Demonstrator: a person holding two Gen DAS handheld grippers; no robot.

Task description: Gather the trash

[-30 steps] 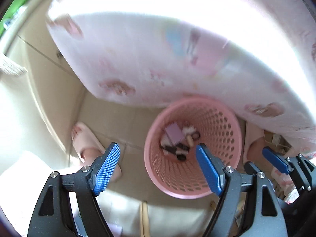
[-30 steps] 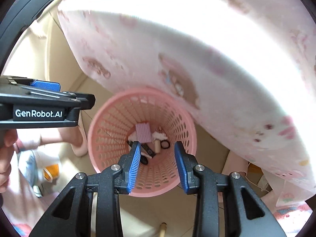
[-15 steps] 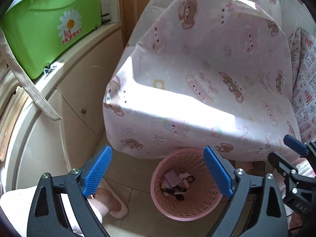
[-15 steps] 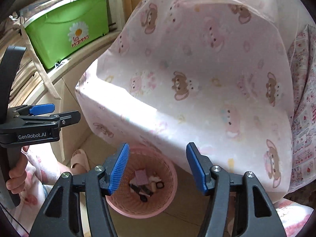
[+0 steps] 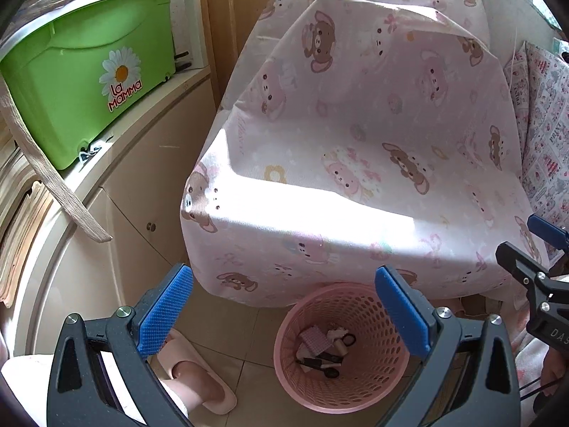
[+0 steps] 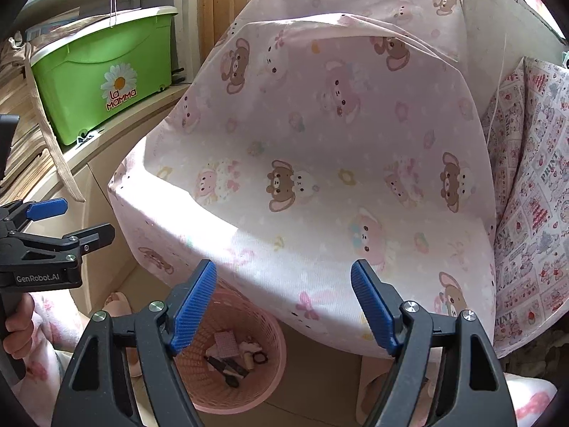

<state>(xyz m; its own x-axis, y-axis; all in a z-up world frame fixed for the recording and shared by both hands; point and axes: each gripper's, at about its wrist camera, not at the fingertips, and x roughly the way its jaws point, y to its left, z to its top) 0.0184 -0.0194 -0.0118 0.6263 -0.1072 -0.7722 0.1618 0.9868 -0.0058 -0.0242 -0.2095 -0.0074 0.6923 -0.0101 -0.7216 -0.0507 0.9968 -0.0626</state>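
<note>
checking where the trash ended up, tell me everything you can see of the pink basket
The pink basket is a round, plastic-looking bin with walls full of small holes, widening toward an open rim. It stands upright on the tiled floor, its far rim tucked under the overhanging edge of the bear-print sheet. Small items lie at the bottom: a pinkish checked piece, dark scissor-like bits, a black ring. Neither gripper touches it.

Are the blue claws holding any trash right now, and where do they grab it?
No. The left gripper and right gripper have just been opening, with nothing between their jaws. The trash lies in the pink basket.
</note>
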